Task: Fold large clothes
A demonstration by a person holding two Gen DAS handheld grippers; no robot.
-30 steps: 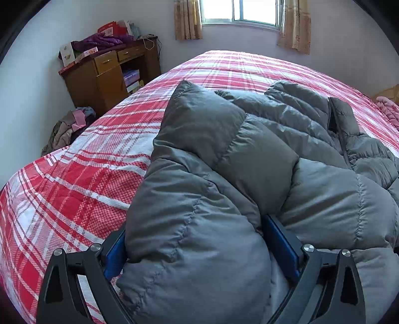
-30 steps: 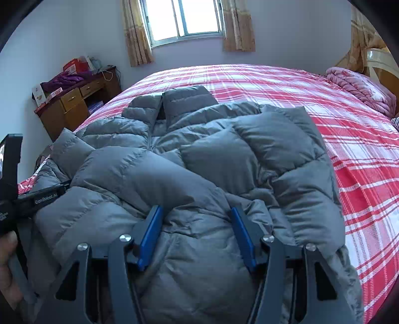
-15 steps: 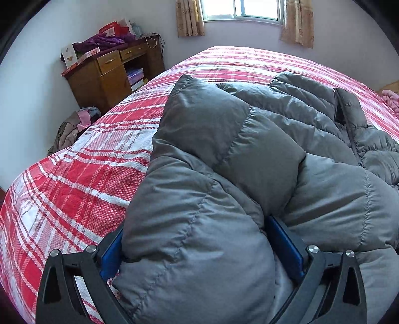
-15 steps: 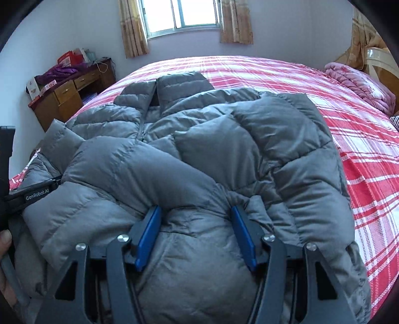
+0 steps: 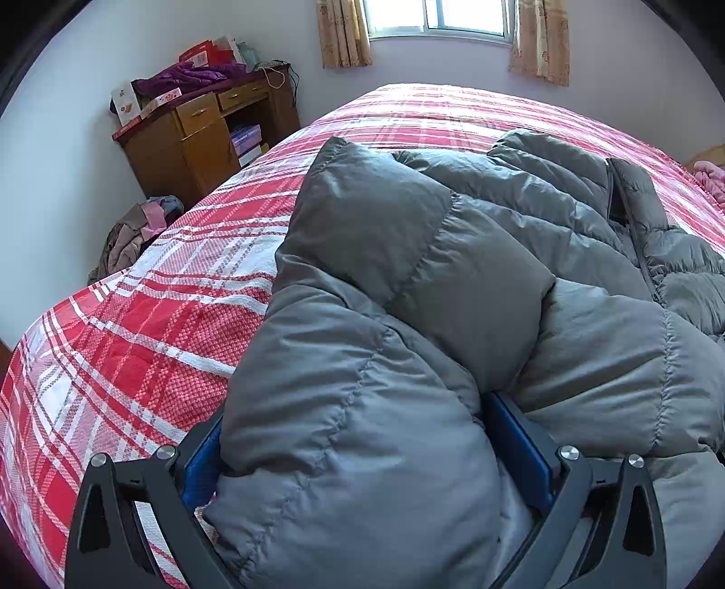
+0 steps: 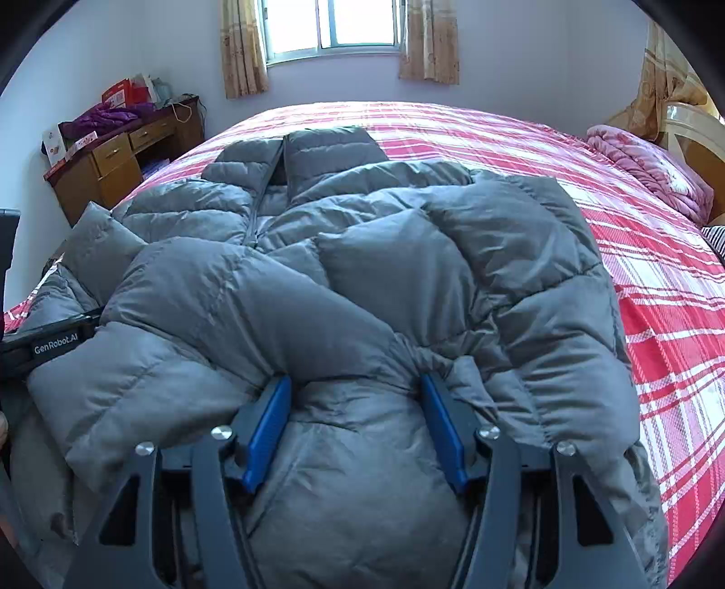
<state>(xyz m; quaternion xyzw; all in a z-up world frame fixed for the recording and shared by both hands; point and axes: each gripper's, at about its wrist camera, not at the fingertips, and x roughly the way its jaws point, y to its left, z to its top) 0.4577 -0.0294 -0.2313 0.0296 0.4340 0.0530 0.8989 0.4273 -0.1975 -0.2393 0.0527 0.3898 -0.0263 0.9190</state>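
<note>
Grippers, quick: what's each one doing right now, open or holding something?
Left gripper: shut on the puffy grey quilted down jacket.
Right gripper: shut on the same jacket's bunched fabric.

You are working in a home bedroom. A wide bed (image 6: 521, 136) with a red and white plaid cover fills the middle of both views. A curtained window (image 6: 331, 25) sits at the top centre, a wooden desk (image 5: 199, 136) piled with purple clothing and boxes stands at the upper left, and a folded pink quilt (image 6: 643, 167) lies at the right edge.
</note>
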